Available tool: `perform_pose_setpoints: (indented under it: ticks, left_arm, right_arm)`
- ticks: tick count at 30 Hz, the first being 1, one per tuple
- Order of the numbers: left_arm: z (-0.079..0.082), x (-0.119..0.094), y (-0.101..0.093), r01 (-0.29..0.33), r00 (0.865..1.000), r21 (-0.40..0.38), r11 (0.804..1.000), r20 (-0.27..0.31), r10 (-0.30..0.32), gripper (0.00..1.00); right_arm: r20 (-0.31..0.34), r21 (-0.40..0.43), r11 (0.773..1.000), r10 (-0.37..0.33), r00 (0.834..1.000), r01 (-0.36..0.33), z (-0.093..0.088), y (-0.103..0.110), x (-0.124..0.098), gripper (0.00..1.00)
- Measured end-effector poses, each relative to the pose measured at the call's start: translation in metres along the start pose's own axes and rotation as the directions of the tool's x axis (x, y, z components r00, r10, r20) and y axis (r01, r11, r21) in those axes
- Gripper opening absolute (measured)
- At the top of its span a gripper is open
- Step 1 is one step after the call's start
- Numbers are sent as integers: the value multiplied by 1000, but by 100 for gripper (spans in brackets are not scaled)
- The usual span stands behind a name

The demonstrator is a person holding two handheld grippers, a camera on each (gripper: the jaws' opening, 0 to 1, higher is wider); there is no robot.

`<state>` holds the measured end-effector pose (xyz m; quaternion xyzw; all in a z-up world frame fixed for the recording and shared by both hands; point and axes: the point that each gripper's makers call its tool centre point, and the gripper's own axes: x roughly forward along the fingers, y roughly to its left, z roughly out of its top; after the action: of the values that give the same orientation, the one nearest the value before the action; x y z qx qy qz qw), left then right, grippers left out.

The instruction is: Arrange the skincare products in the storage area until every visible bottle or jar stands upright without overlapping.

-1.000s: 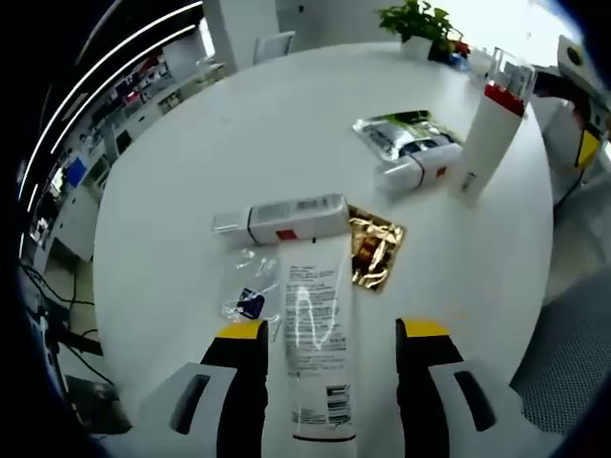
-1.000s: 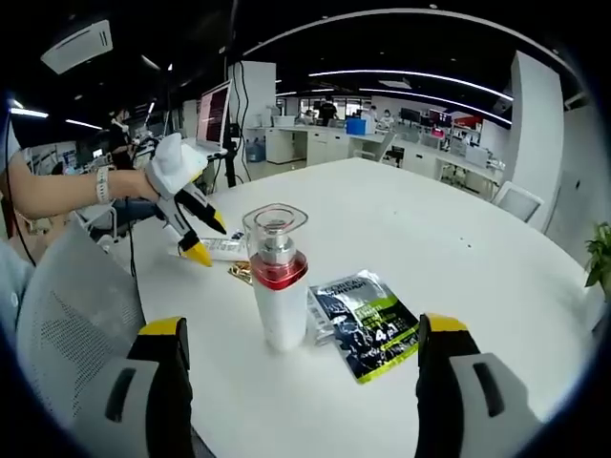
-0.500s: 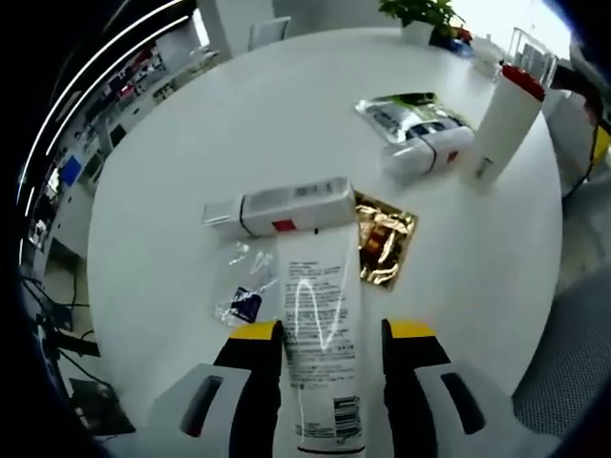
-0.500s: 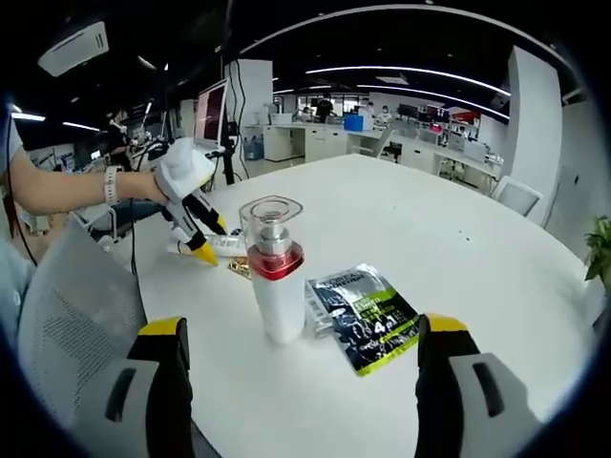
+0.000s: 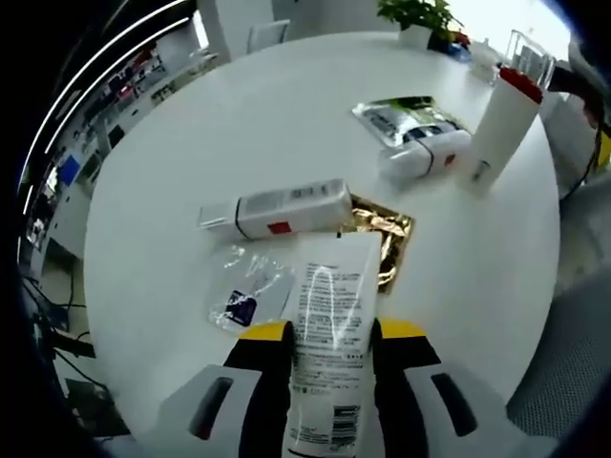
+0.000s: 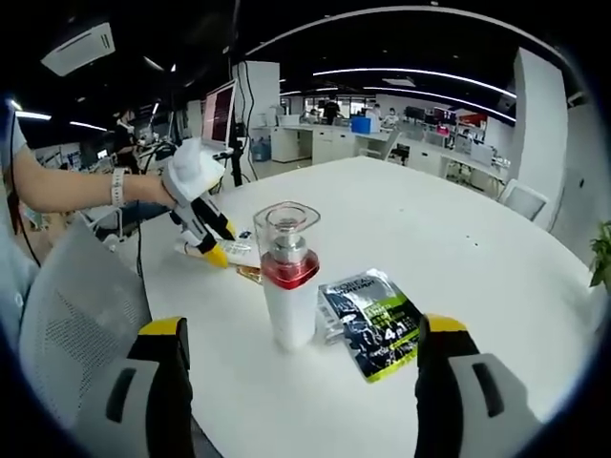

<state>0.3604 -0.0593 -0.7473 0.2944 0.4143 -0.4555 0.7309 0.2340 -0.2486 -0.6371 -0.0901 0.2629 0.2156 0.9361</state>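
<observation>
Fingers of the left gripper (image 5: pixel 329 345) are clamping a white tube (image 5: pixel 329 329) at the bottom centre of the left gripper view, yellow tips pressing both sides of it, its far end reaching toward mid frame and looking slightly lifted over the gold sachet (image 5: pixel 389 239); cannot confirm it is clear of the tabletop (image 5: pixel 239 114). Right gripper (image 6: pixel 298 334) fingers are standing wide apart at the bottom of the right gripper view, gripping nothing, with the pump bottle (image 6: pixel 289 277) between and beyond them. That pump bottle, white with a red collar and clear cap, is standing upright at centre frame, so one item is looking done. Just right of it a green-and-black sachet (image 6: pixel 370 320) is lying flat. In the left gripper view, a second white tube (image 5: pixel 277 207) is lying on its side at centre left, touching or just beside the gold sachet, a clear packet (image 5: pixel 246 294) is lying lower left, and a small white bottle with a red band (image 5: pixel 425 156) is lying on its side at upper right, against the green sachet. Judging progress: early, one upright, the gripped tube being stood up next, two more lying items left to raise and space out.
</observation>
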Motion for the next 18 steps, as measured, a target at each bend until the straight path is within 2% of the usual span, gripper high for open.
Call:
perform_pose_setpoints:
  ticks: [7, 10, 16, 18]
  left_arm:
    - [0, -1, -1, -18, 1000, 12, 1000, 16, 18, 25]
    - [1, -2, -3, -24, 999, 45, 999, 37, 23, 24]
    - [1, -4, -4, -46, 997, 47, 998, 61, 43, 21]
    - [2, -6, -4, -38, 996, 26, 999, 77, 36, 20]
  right_arm:
    - [3, 27, 1000, 9, 1000, -9, -4, 5, -2, 96]
    - [-4, 29, 1000, 6, 1000, -6, -7, 5, -3, 96]
    - [-7, 43, 999, 15, 1000, -15, -12, 10, -1, 95]
    - [-8, 47, 999, 13, 1000, -13, -13, 11, -2, 95]
